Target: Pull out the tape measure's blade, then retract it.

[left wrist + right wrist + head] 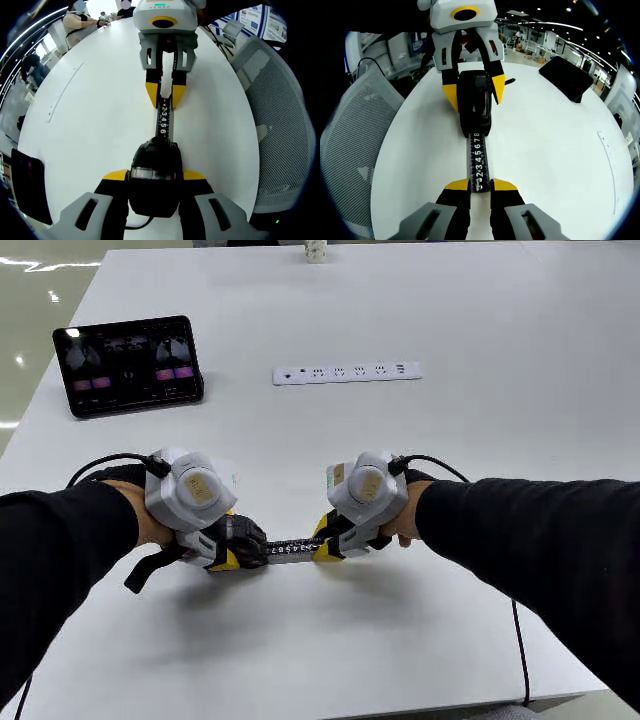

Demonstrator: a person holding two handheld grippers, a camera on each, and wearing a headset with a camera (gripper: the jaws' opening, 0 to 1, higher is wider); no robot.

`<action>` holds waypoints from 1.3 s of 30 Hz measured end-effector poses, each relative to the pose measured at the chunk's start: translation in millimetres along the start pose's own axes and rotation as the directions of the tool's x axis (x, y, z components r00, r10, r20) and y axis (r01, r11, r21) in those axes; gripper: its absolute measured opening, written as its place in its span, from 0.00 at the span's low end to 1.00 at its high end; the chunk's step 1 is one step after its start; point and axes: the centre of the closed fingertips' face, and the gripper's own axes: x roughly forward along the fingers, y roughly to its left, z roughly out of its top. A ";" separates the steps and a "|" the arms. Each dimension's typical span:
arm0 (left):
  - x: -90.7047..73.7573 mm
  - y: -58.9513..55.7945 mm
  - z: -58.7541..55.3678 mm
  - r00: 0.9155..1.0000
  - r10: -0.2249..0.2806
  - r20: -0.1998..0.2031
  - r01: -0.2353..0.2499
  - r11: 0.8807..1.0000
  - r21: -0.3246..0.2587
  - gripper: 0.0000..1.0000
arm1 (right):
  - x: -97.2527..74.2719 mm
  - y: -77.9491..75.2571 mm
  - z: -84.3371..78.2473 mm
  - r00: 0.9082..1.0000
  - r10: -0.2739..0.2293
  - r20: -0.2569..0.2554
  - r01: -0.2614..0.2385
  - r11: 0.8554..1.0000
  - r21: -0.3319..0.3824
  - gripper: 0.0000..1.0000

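Observation:
The black tape measure case [155,172] sits between the yellow-tipped jaws of my left gripper [155,176], which is shut on it just above the white table. A short length of black numbered blade [478,160] runs from the case [475,102] to my right gripper [480,186], whose jaws are shut on the blade's end. In the head view the left gripper [232,558] holds the case [245,538], the blade [292,549] spans the small gap, and the right gripper [328,548] grips it. The two grippers face each other.
A dark tablet [128,365] lies at the far left of the white table [400,630]. A white power strip [346,372] lies beyond the grippers. A grey mesh chair [272,100] stands by the table's near edge. A small white object [316,250] stands at the far edge.

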 end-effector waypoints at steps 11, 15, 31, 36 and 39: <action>-0.1 -1.3 0.9 1.000 0.000 0.003 0.000 1.000 0.000 0.33 | -1.6 -0.8 -2.6 1.000 0.002 -0.002 -0.002 1.000 -0.004 0.11; -0.2 -1.4 0.7 1.000 0.001 0.003 -0.001 1.000 0.000 0.33 | -4.4 -1.1 -6.3 1.000 0.003 -0.007 -0.003 1.000 -0.002 0.11; 0.3 -1.2 -0.1 1.000 0.001 0.000 -0.001 1.000 -0.002 0.33 | -12.9 -1.5 -15.5 1.000 0.008 -0.024 -0.008 1.000 0.007 0.11; 1.4 0.0 -1.1 1.000 0.000 -0.001 0.000 1.000 -0.002 0.33 | -15.3 -2.5 -19.5 1.000 0.007 -0.029 -0.006 1.000 0.009 0.11; 2.1 0.6 -1.7 1.000 -0.001 -0.001 0.001 1.000 -0.002 0.33 | -16.4 -1.7 -22.2 0.999 0.007 -0.033 -0.006 1.000 0.008 0.11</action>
